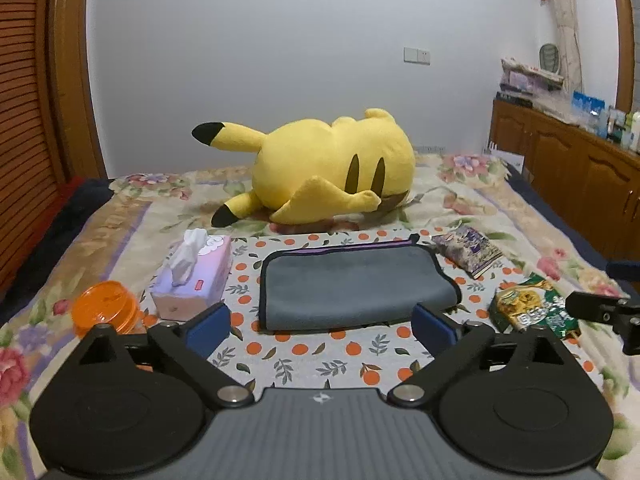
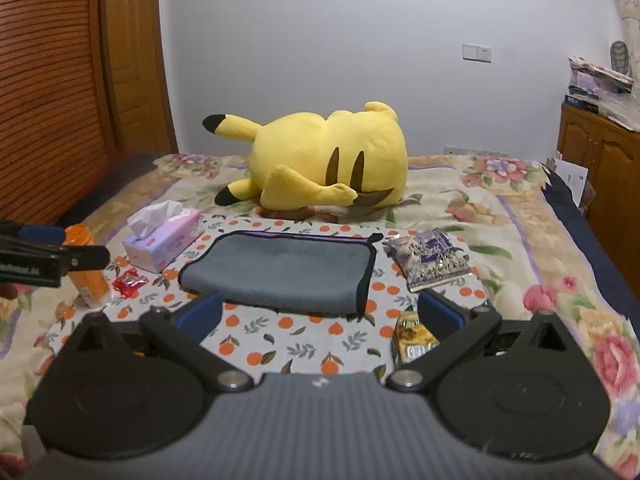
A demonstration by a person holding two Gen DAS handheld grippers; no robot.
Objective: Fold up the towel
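- Both pairs of jaws stand spread wide and grasp nothing: the left gripper [image 1: 320, 320] and the right gripper [image 2: 320, 314] each hover low over the bed, short of the towel, blue pads parted.
- Just beyond them lies the orange-and-leaf printed cloth [image 1: 320, 354], spread flat on the flowered bedspread [image 2: 520, 216].
- On that cloth rests the grey microfibre towel with black binding [image 1: 352, 284], already doubled once, I judge: its near edge reads as a rounded fold, and a purple strip shows along the far edge.
- Close around it: a crinkled green-and-yellow snack packet [image 1: 532, 308] near its right corner, a purple printed packet [image 2: 432, 260] just beside the far right corner, a small red wrapped sweet [image 2: 130, 282], an orange translucent plastic container [image 1: 106, 304] and a lilac tissue box [image 1: 196, 276] to the left.
- Farthest back, a large yellow plush toy with black-tipped ears [image 2: 328, 160] lies on its side, well apart from the towel.
- Step in hand, as I read it: one fold is made and neither tool touches the fabric, so a second fold may remain.
- That next move would call for lowering onto one short end, pinching both layers together at its corners, then carrying them across without dragging the printed cloth or nudging the packets.
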